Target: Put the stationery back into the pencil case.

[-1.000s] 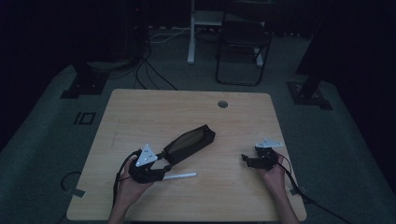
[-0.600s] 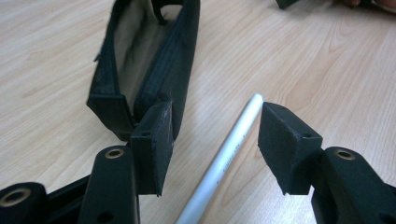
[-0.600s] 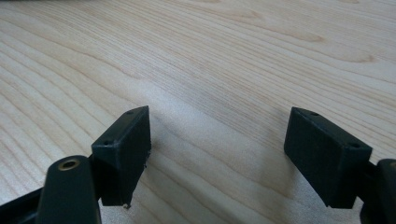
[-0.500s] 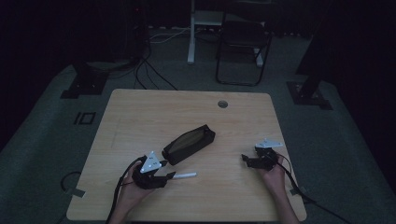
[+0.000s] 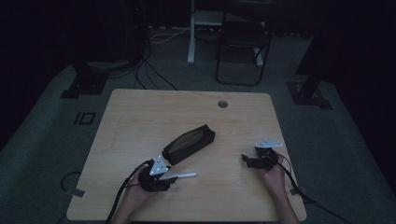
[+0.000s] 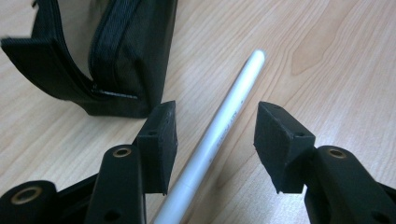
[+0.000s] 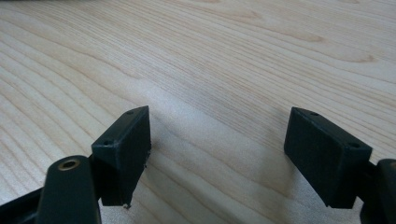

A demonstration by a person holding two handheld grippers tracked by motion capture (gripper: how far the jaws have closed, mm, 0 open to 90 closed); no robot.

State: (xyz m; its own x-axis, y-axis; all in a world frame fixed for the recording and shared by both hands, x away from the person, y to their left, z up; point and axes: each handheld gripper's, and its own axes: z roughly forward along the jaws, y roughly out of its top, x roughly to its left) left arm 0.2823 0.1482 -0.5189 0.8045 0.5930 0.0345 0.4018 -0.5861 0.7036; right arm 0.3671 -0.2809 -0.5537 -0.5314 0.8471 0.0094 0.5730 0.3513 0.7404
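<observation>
Left gripper view shows the left gripper (image 6: 212, 135), jaws just closing yet spread either side of the white pen (image 6: 223, 126) lying near-left on the table (image 5: 140, 116) beside the open black pencil case (image 5: 189, 143), so an off-centre squeeze could roll it away.

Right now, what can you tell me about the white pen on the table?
The white pen is a slim, smooth stick, plastic by its look, with a rounded far tip and faint grey print along its side. It lies flat on the wooden table, just beside the end of the black zip pouch, apart from it. The left gripper straddles it with both pads clear of it.
</observation>
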